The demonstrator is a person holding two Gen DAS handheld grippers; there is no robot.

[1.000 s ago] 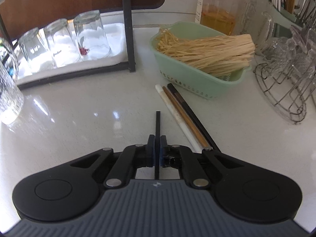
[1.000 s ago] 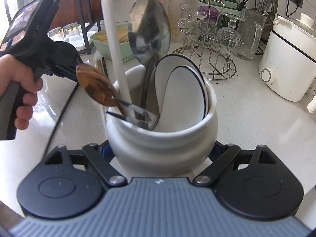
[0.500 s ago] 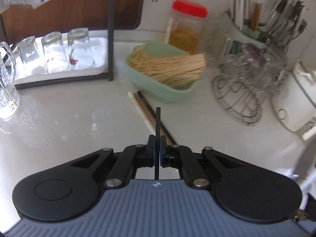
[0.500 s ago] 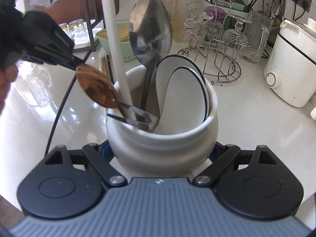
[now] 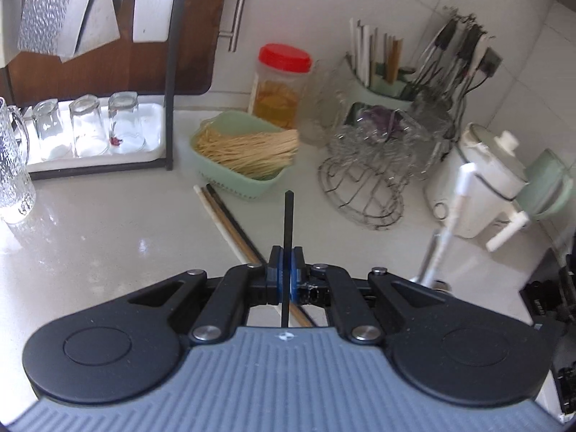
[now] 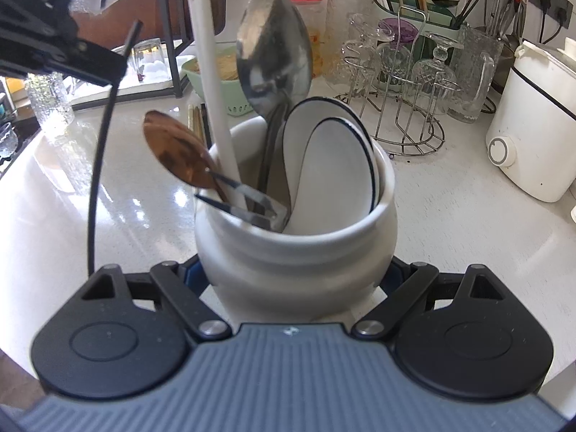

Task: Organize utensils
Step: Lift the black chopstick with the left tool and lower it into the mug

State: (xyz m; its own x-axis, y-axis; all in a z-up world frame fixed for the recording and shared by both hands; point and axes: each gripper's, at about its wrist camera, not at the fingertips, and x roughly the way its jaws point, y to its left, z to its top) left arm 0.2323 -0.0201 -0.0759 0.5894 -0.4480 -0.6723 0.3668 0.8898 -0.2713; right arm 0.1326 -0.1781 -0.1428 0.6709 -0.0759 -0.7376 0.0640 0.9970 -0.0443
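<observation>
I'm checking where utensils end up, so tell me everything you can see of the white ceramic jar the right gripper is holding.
The white ceramic jar is a glossy, round-bellied pot with a thick rolled rim, standing upright on the pale speckled countertop. The right gripper clasps its lower belly from both sides. Inside stand a large steel spoon, a copper-coloured spoon, a long white handle, two white ceramic spoons with dark rims and metal tongs. Its base is hidden.
</observation>
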